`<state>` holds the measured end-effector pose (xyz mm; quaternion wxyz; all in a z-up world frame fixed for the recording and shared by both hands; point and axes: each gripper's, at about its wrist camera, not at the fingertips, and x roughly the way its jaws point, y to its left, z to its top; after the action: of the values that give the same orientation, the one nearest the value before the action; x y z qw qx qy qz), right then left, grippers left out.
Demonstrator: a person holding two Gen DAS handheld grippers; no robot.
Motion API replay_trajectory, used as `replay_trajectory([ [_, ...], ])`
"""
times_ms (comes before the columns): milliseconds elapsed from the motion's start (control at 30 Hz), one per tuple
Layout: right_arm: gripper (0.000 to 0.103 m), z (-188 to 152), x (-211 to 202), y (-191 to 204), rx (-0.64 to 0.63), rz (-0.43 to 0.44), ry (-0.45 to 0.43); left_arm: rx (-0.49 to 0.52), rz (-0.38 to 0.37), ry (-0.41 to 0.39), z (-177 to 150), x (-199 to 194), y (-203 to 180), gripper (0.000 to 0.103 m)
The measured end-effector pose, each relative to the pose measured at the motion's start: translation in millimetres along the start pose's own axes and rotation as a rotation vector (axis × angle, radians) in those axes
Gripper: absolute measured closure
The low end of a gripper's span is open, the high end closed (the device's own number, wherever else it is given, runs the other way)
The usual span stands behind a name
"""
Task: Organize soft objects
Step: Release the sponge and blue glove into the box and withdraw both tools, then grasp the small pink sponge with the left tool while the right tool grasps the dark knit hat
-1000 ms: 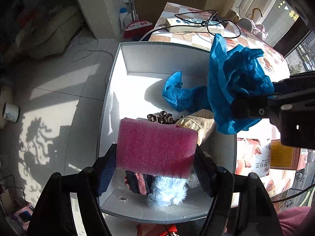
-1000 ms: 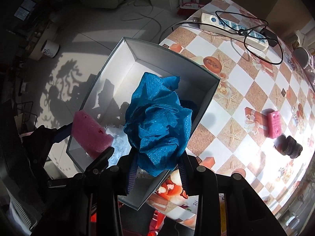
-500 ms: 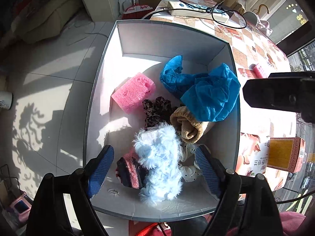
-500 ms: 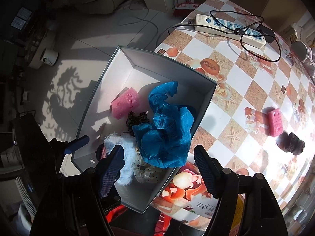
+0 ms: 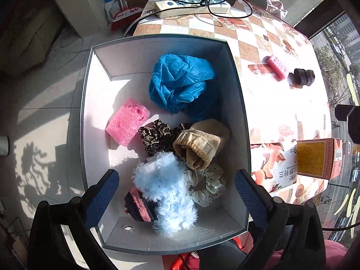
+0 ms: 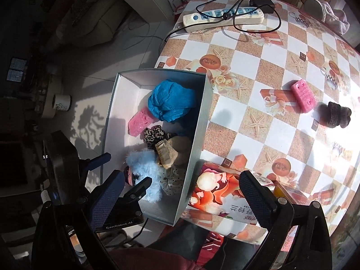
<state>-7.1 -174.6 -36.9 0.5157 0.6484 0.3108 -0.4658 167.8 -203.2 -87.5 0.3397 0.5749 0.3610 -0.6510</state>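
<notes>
In the box (image 5: pixel 234 103), the sponge (image 5: pixel 128 124) and blue cloth (image 5: pixel 180 83) now lie dropped, both tongs, left (image 5: pixel 176 199) and right (image 6: pixel 180 199), released and empty, so two table items remain.

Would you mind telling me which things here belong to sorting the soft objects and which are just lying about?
Part of the job: box, blue cloth, pink sponge, fluffy blue item, small pink sponge and dark knitted item on the table.

Lying about: power strip, carton, floor cup.
</notes>
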Motion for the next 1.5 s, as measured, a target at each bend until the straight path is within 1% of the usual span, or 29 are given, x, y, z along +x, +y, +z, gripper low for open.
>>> replay_trajectory([
  [67,0.001,-9,-8,-21,0.066,0.024,-0.003,0.034,0.010,-0.002,9,-3,-12,0.000],
  [167,0.001,-21,-19,-50,0.153,0.035,-0.026,0.072,0.033,0.004,20,-2,-32,0.000],
  [267,0.001,-29,-28,-73,0.220,0.052,-0.051,0.094,0.043,0.006,22,-4,-51,0.000],
  [333,0.001,-32,-33,-84,0.235,0.059,-0.058,0.103,0.044,0.005,24,-5,-61,0.000],
  [400,0.001,-32,-36,-94,0.232,0.042,-0.060,0.103,0.051,0.008,24,-6,-69,0.000],
  [533,0.001,-32,-36,-109,0.211,0.007,-0.034,0.078,0.036,0.021,27,-7,-79,0.000],
  [633,0.001,-32,-33,-122,0.200,0.000,-0.004,0.063,0.058,0.025,29,-6,-87,0.000],
  [767,0.001,-33,-30,-142,0.211,0.009,0.018,0.056,0.061,0.042,30,-2,-101,0.000],
  [1100,0.001,-45,-20,-217,0.341,0.018,0.072,0.117,0.087,0.091,45,20,-145,0.000],
  [1300,0.001,-52,-7,-262,0.430,0.026,0.115,0.164,0.103,0.114,67,37,-170,0.000],
  [1500,0.001,-49,6,-304,0.529,0.015,0.145,0.209,0.103,0.138,101,62,-195,0.000],
])
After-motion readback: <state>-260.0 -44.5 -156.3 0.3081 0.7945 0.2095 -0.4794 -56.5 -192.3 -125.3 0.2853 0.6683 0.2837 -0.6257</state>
